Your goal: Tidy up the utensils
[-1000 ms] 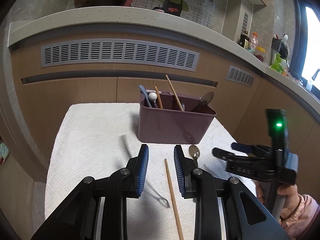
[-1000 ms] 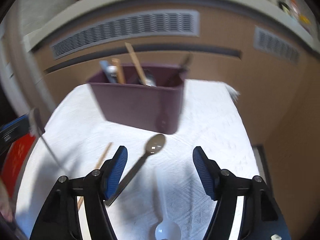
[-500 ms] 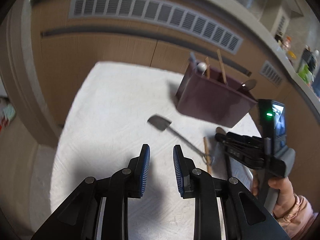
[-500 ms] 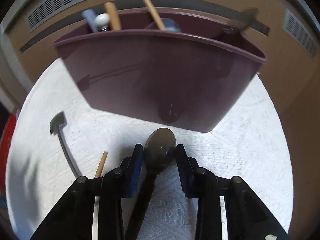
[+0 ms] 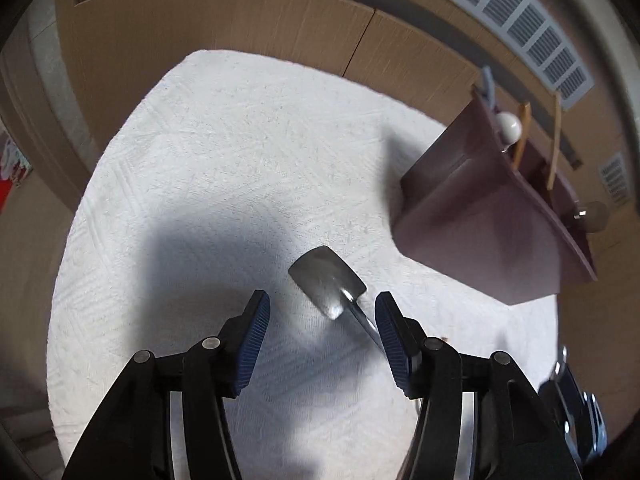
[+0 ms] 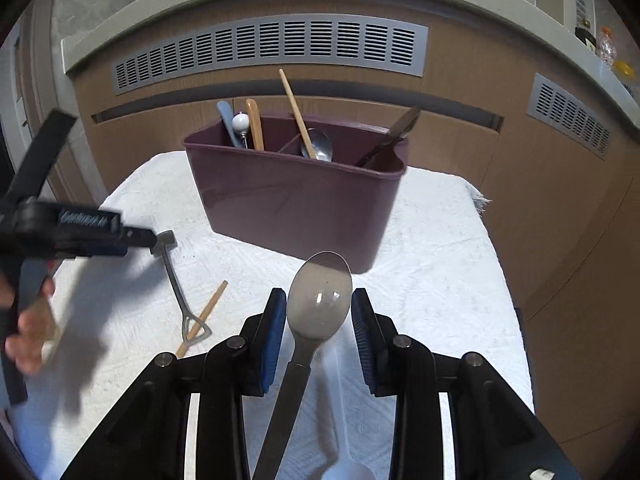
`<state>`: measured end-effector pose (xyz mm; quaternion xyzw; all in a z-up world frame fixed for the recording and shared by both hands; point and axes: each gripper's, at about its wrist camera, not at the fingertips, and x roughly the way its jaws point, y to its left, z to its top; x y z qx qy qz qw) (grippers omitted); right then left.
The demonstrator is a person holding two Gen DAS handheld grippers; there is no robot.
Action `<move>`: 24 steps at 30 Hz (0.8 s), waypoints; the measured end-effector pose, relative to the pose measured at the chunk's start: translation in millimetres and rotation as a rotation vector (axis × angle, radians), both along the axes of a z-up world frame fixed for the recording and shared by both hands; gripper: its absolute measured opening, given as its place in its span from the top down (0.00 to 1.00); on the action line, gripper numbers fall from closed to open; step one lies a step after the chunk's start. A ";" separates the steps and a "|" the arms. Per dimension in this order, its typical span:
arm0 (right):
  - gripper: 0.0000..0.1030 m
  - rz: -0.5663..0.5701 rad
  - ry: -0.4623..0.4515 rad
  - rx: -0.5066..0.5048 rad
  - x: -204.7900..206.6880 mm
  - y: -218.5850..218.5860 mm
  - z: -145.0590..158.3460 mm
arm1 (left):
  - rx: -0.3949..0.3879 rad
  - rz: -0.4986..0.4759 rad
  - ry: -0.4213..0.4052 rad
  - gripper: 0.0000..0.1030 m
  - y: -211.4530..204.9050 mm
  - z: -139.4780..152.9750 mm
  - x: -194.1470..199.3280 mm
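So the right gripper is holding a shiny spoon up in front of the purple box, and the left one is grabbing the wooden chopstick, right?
Not quite. In the left wrist view, the left gripper is open around the little metal shovel spoon, not the chopstick. The right gripper does hold the shiny spoon before the purple box.

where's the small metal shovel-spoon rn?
Shovel spoon lies on the white towel between the open left gripper fingers, left of the maroon caddy.

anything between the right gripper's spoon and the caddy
Nothing visible. The right gripper holds the spoon in front of the caddy; only bare cloth lies between them.
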<state>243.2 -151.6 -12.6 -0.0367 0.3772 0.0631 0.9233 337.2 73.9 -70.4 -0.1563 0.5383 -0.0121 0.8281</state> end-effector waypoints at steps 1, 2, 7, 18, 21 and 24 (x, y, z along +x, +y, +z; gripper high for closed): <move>0.71 0.000 0.014 0.012 -1.3 -4.8 -2.7 | 0.008 -0.017 0.021 0.43 -6.3 -4.2 4.6; 0.71 -0.002 0.025 0.021 -0.5 -6.0 -4.5 | 0.043 -0.031 0.013 0.40 -13.8 -4.3 6.9; 0.71 -0.017 0.031 0.035 -4.4 -17.3 -9.1 | 0.233 -0.134 -0.018 0.38 -54.4 -8.7 16.7; 0.71 0.106 -0.043 0.157 -19.3 -7.0 -4.6 | 0.214 -0.259 -0.249 0.90 -49.0 -3.9 -62.5; 0.71 0.145 -0.023 0.181 -20.2 -0.8 -3.9 | 0.140 -0.253 -0.311 0.92 -39.3 6.4 -93.0; 0.71 0.155 0.004 0.187 -18.1 2.4 -3.7 | 0.139 -0.262 -0.321 0.92 -30.0 8.7 -105.6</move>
